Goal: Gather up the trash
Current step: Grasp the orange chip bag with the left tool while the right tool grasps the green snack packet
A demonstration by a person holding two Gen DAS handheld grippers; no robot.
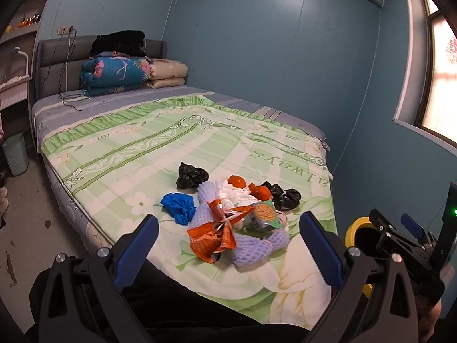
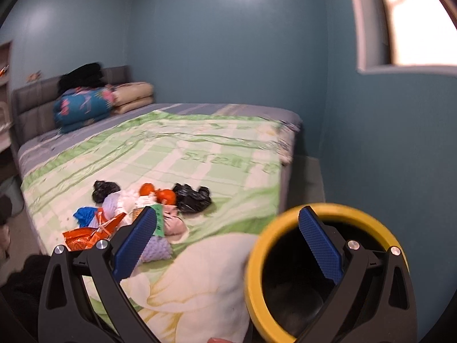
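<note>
Room: blue-walled bedroom, bed (image 1: 177, 154) under a green floral sheet.
Trash: pile (image 1: 228, 217) near the bed's foot edge.
Bin: yellow-rimmed (image 2: 322, 211), off the bed's foot corner.
Left gripper (image 1: 228, 245): jaws wide, empty.
Right gripper (image 2: 228, 243): jaws wide, empty.

A heap of trash lies near the foot of the bed on the green floral sheet: a torn orange wrapper (image 1: 211, 238) in front, lilac foam fruit netting (image 1: 251, 247) under and beside it, white crumpled tissue (image 1: 235, 193) with two orange fruits (image 1: 237, 182) behind. A knotted blue bag (image 1: 179, 205) sits at the heap's left edge, one black bag (image 1: 190, 175) at the back left and another black bag (image 1: 282, 194) at the right. Off the bed's corner stands a yellow-rimmed bin (image 2: 285, 223), its dark mouth open.
</note>
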